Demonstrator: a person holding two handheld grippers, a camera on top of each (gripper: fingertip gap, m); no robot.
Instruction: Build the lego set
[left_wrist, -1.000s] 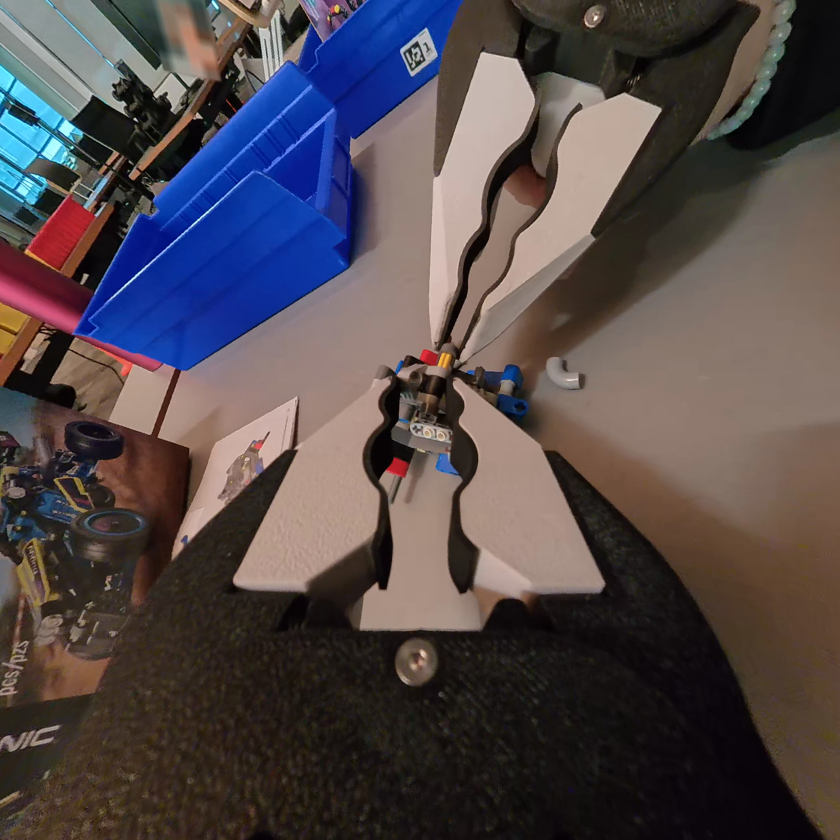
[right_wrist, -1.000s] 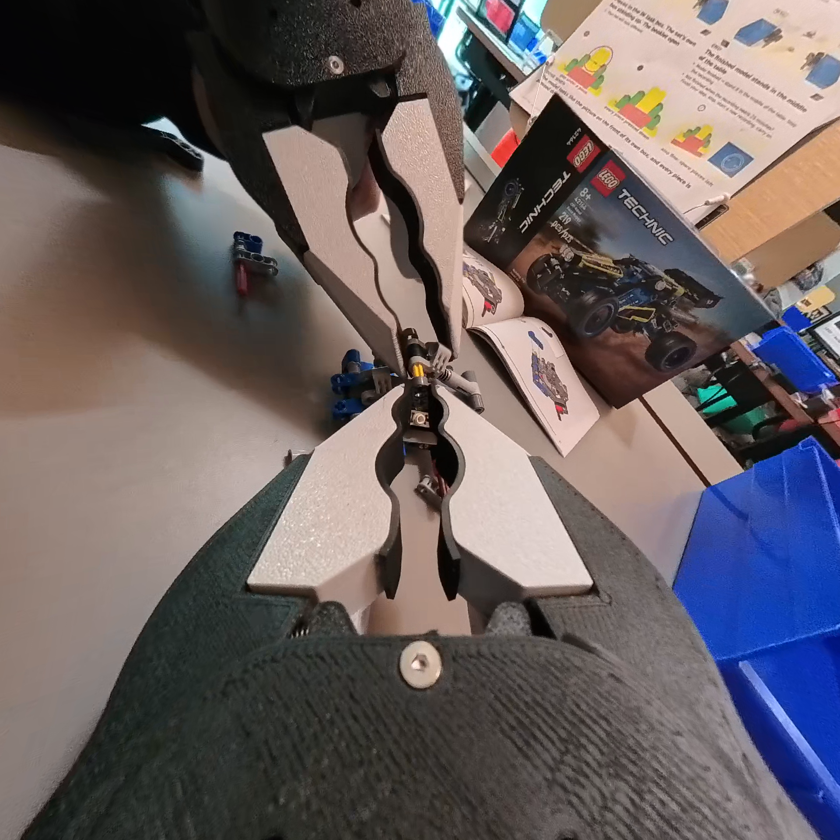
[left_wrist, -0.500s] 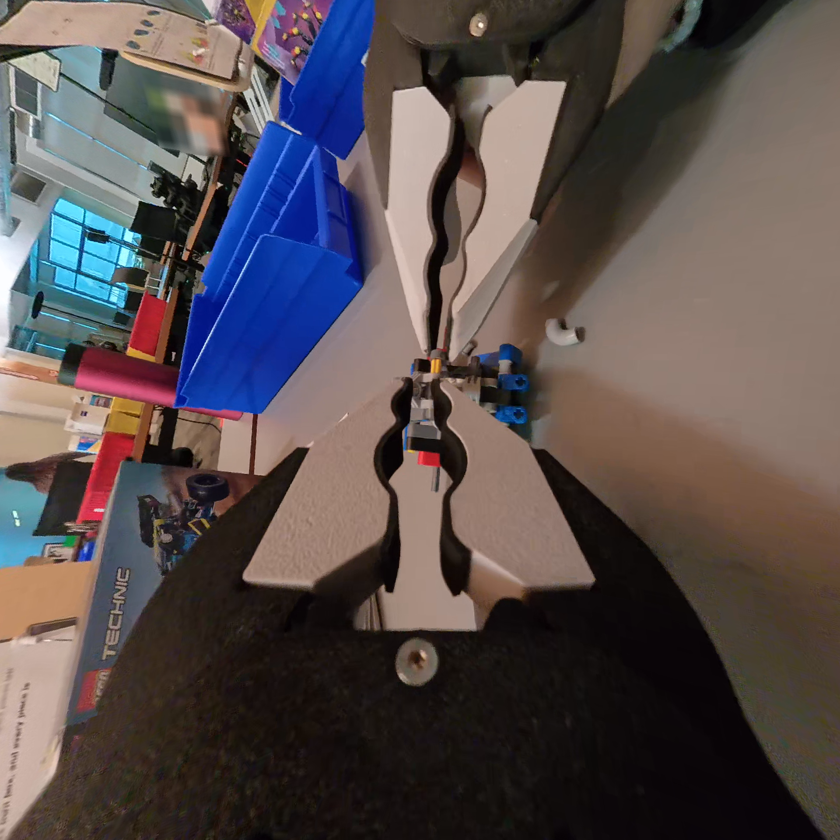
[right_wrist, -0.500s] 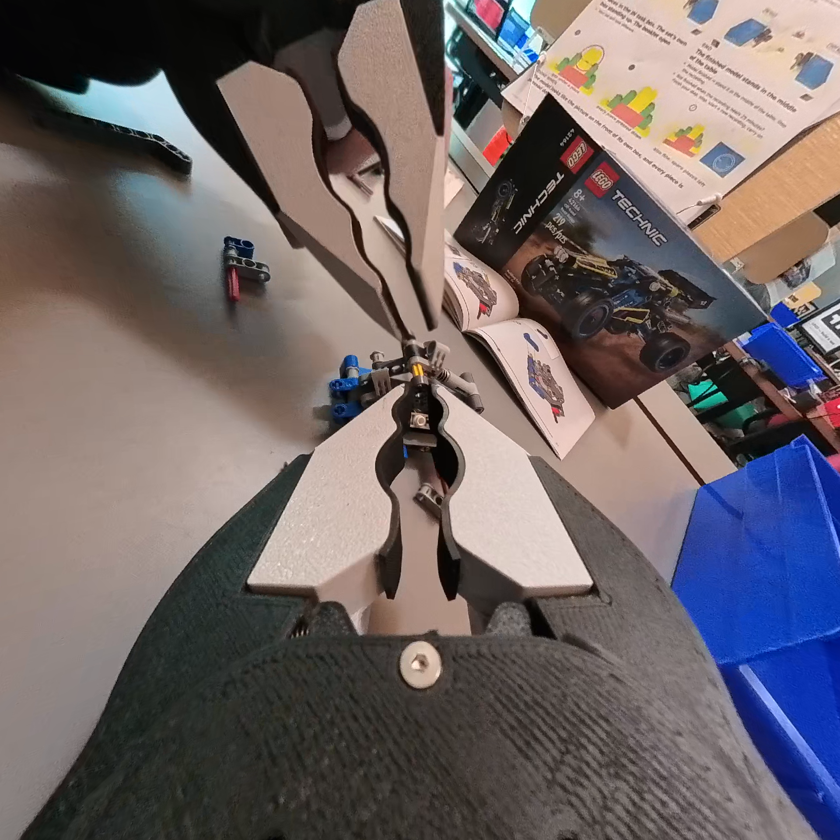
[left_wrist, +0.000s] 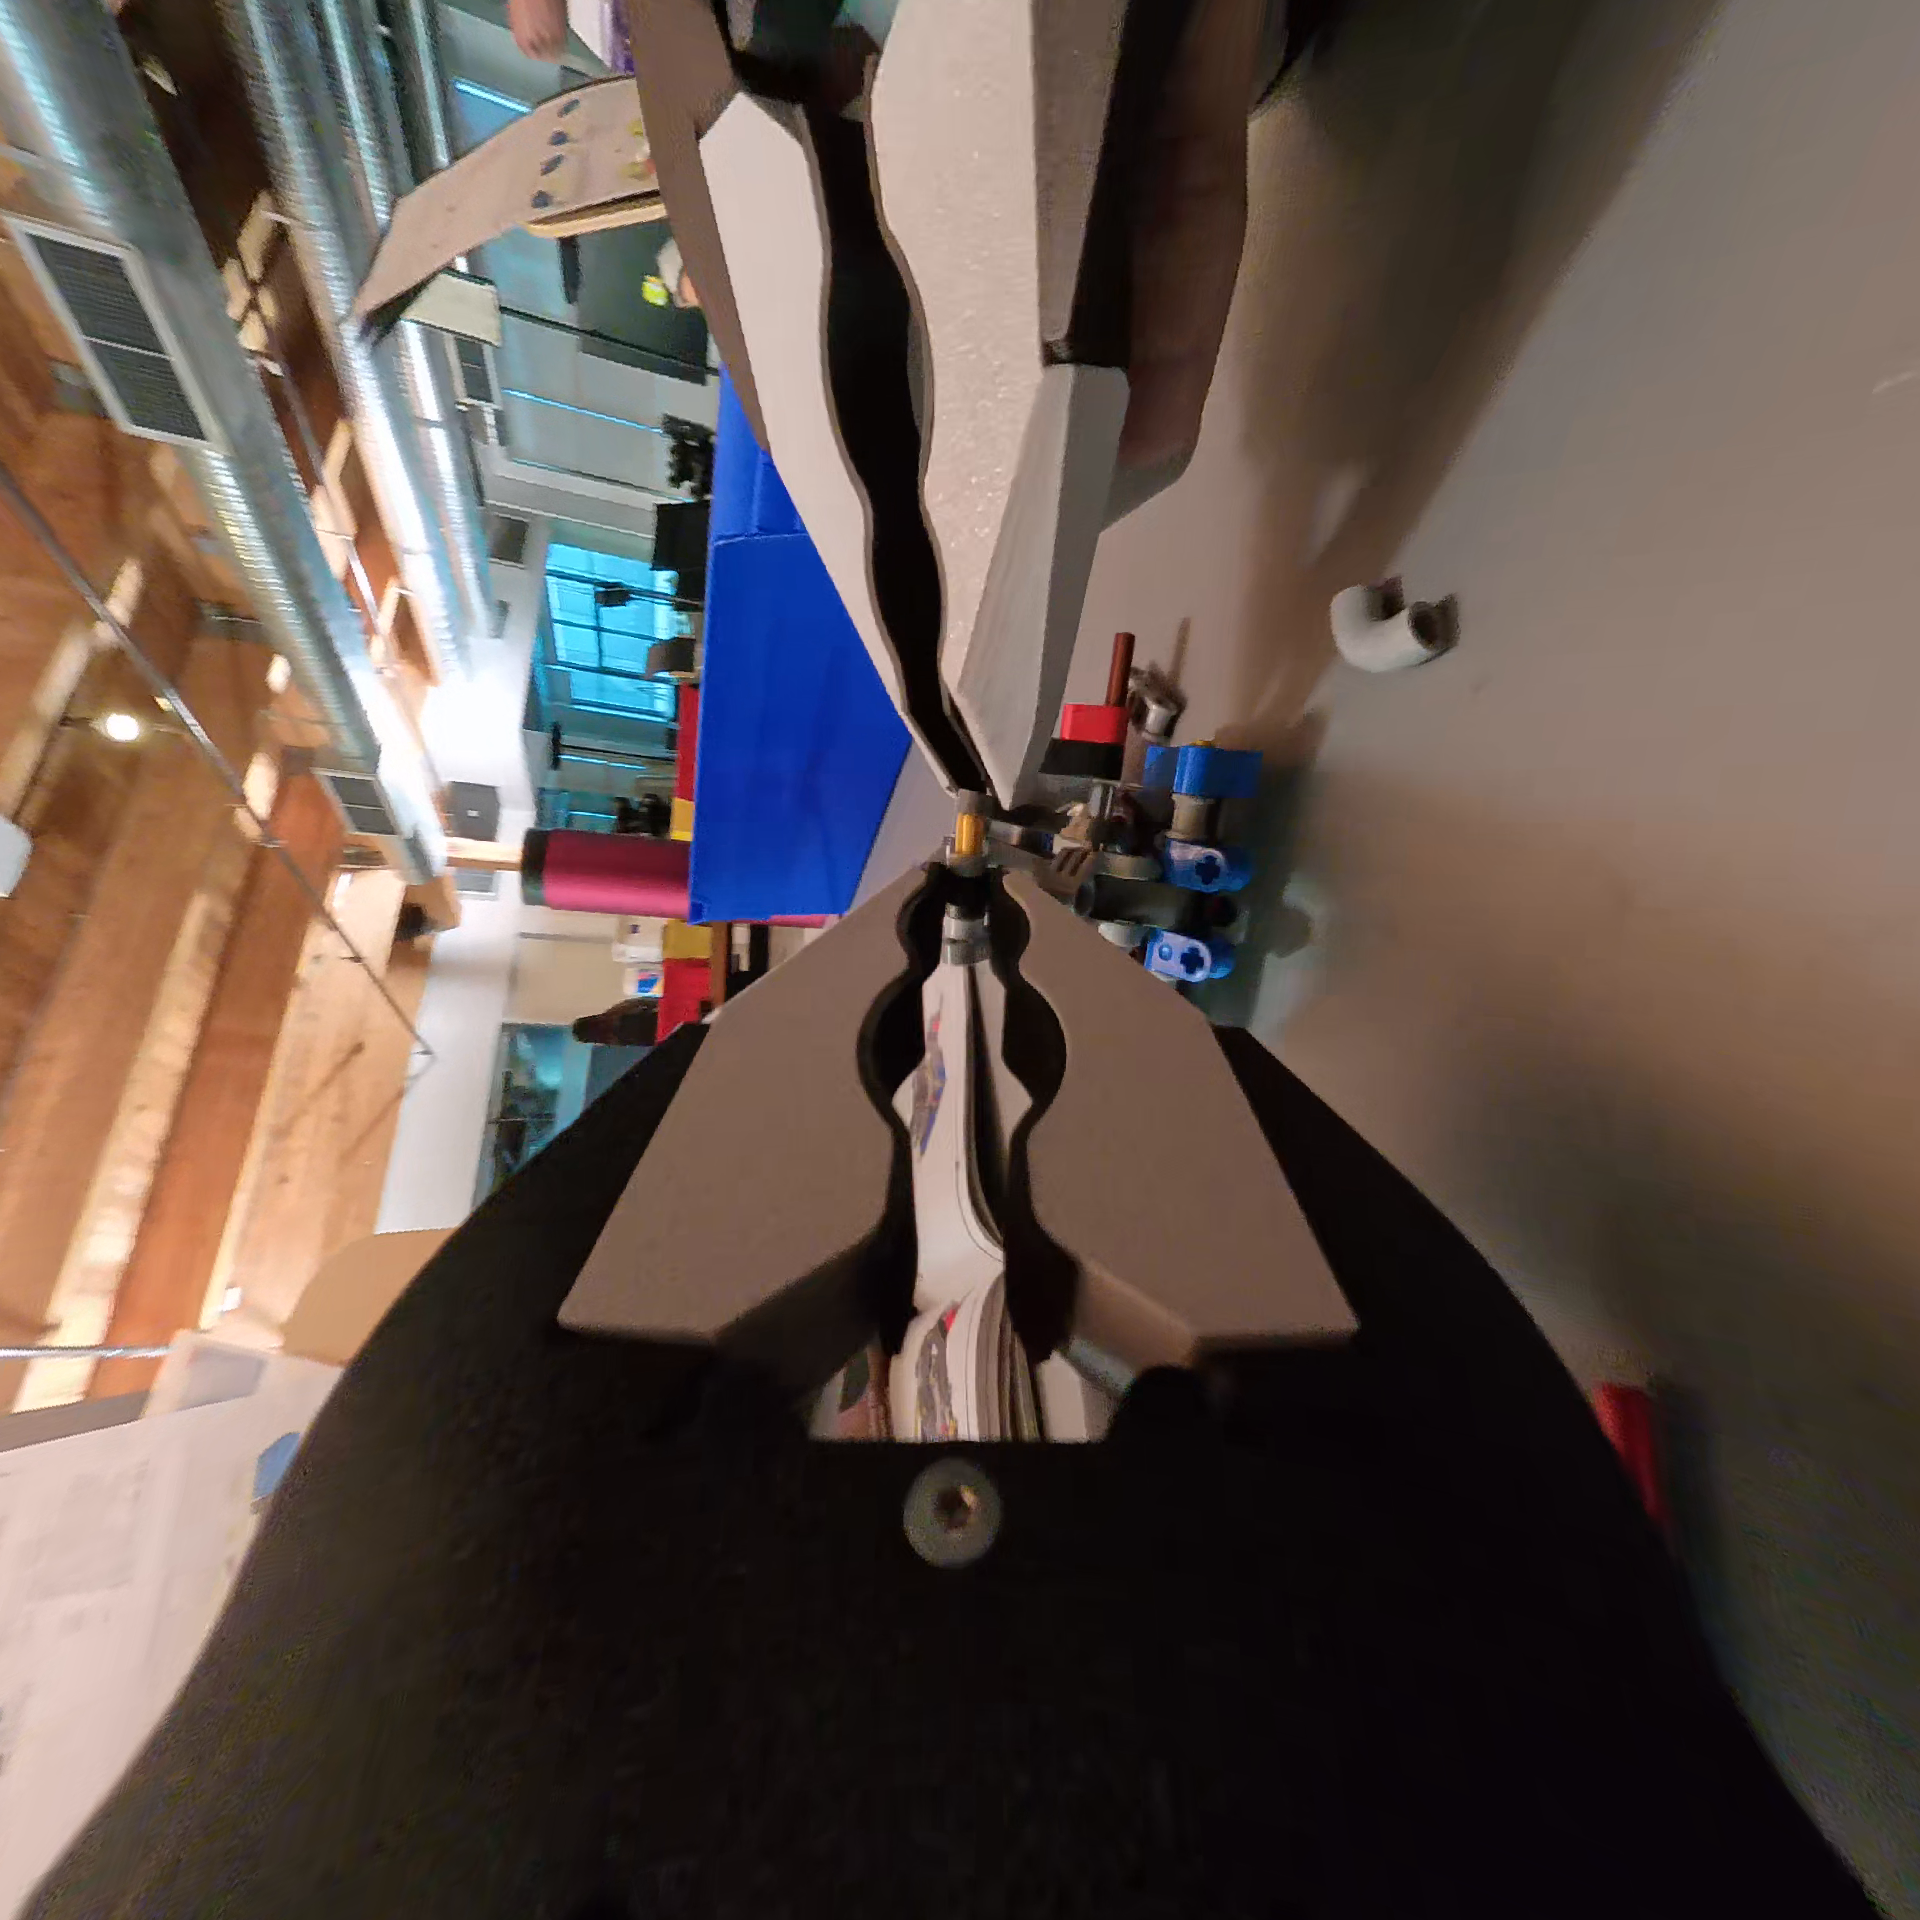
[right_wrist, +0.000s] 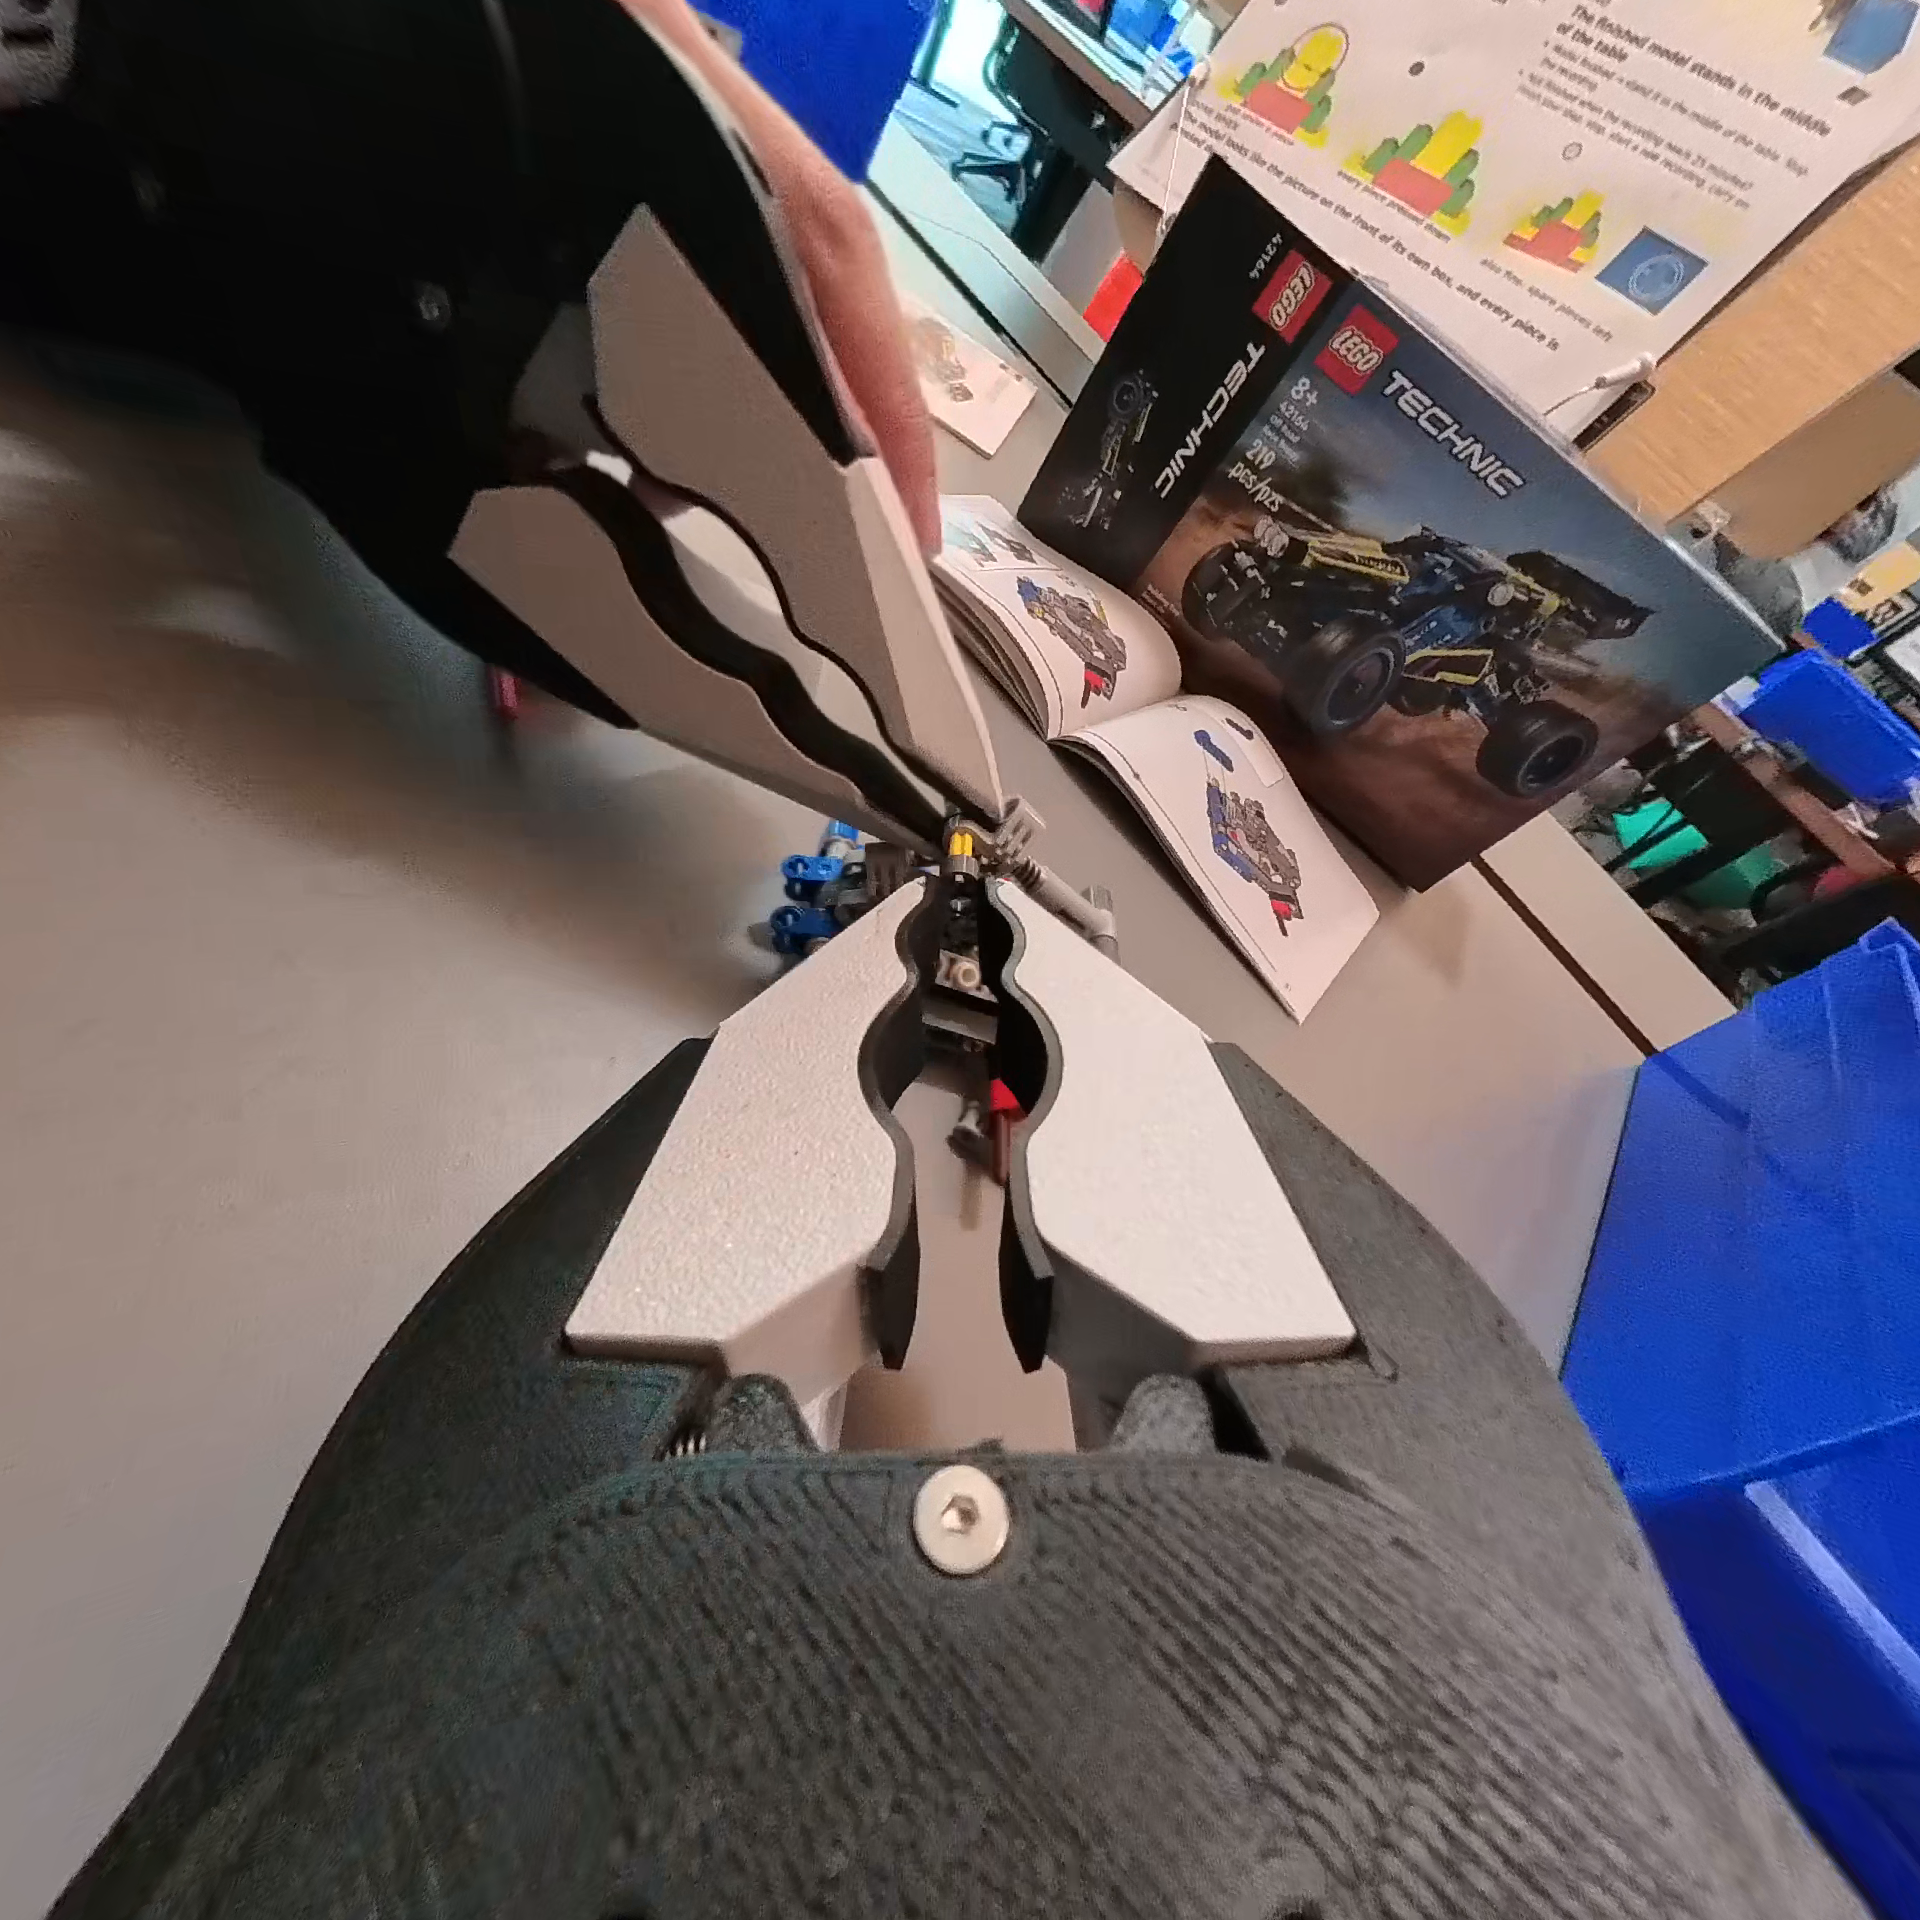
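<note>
A small brick-built assembly (left_wrist: 1132, 862) of grey, black, red and blue parts lies low over the grey table (left_wrist: 1662, 935). A short shaft with a yellow ring (left_wrist: 966, 831) sticks out of it. My left gripper (left_wrist: 961, 883) is shut on the grey end of that shaft. My right gripper (left_wrist: 971, 795) comes in from the top, tip to tip with the left one. In the right wrist view, my right gripper (right_wrist: 956, 888) is shut on the assembly's dark grey block (right_wrist: 961, 977). The left gripper (right_wrist: 961, 816) reaches in from the upper left and pinches beside the yellow ring (right_wrist: 964, 836).
A blue bin (left_wrist: 790, 748) stands behind the grippers and also shows in the right wrist view (right_wrist: 1766, 1247). An open instruction booklet (right_wrist: 1195, 790) and a printed toy box (right_wrist: 1403, 561) lie to the right. A grey elbow piece (left_wrist: 1387, 634) lies loose on the table. Both grippers' tips are close together, under 4 cm apart.
My left gripper's jaws closed from a wider gap onto the shaft end, and the left gripper rolled to one side. The right gripper kept its hold on the assembly.
</note>
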